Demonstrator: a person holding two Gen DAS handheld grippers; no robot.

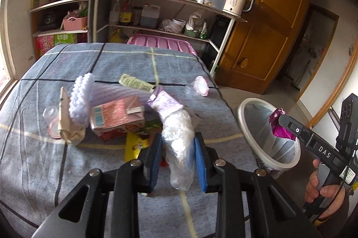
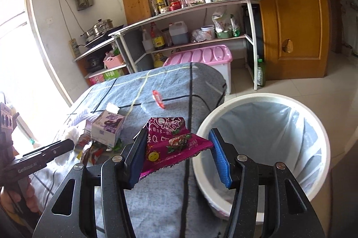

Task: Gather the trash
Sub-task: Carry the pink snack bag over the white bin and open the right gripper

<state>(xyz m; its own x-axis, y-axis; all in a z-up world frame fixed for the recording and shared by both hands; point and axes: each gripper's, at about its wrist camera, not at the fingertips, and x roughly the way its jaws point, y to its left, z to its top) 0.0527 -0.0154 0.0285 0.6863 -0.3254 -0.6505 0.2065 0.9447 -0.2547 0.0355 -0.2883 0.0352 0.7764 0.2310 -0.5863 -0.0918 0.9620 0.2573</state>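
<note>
My left gripper point(image 1: 177, 144) is shut on a crumpled clear plastic bag point(image 1: 179, 141) with a purple-printed top, held over the blue checked tablecloth point(image 1: 111, 59). My right gripper point(image 2: 177, 153) holds a magenta snack wrapper point(image 2: 172, 146) between its pads, beside the rim of the white trash bin point(image 2: 264, 99) lined with a bluish bag. In the left wrist view the right gripper point(image 1: 283, 124) hangs with the wrapper point(image 1: 279, 126) over the bin point(image 1: 246, 124). Trash on the table: a pink carton point(image 1: 116, 117), yellow wrapper point(image 1: 134, 145), clear cups point(image 1: 50, 115), a lidded cup point(image 1: 199, 87).
The bin stands on the tiled floor off the table's right edge. Behind the table are shelves point(image 1: 156, 12) with bottles, pots and a kettle point(image 1: 237, 2), a pink storage box point(image 2: 201, 56) and a wooden door point(image 2: 297, 14). A white knitted item point(image 1: 80, 97) lies on the table.
</note>
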